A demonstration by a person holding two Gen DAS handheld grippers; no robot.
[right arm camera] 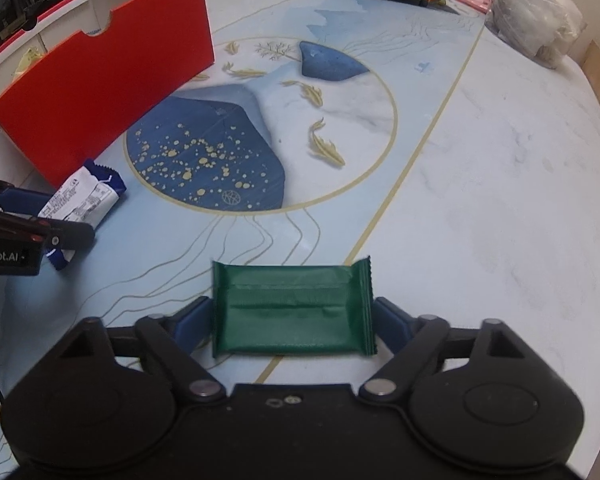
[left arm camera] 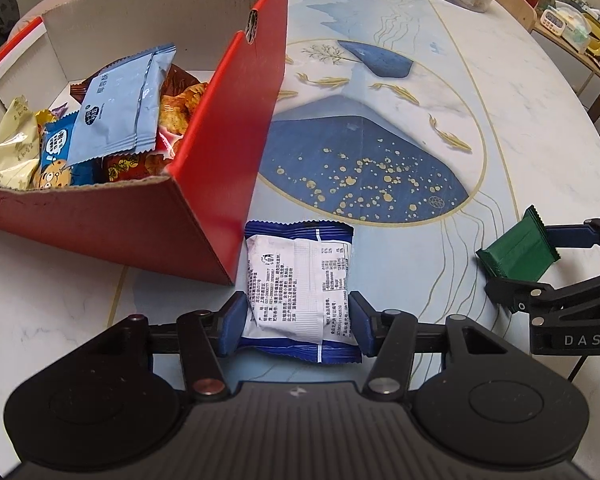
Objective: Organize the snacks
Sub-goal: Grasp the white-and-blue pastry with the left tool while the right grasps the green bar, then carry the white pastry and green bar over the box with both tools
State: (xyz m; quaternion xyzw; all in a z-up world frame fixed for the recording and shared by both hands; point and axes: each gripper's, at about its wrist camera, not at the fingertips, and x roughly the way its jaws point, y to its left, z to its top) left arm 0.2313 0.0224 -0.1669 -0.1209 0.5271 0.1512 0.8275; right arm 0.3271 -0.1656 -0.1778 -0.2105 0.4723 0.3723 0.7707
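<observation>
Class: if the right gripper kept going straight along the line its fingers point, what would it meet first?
The green snack packet between the right gripper's fingers, then probably the table beneath it; depth is unclear.

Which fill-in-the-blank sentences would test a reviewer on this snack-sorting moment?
1. The left tongs straddle a blue and ____ snack packet.
2. The right tongs straddle a ____ wrapper.
3. Several snacks already lie in the ____ cardboard box.
4. Both packets outside the box rest on the ____.

Missing words: white; green; red; table
</observation>
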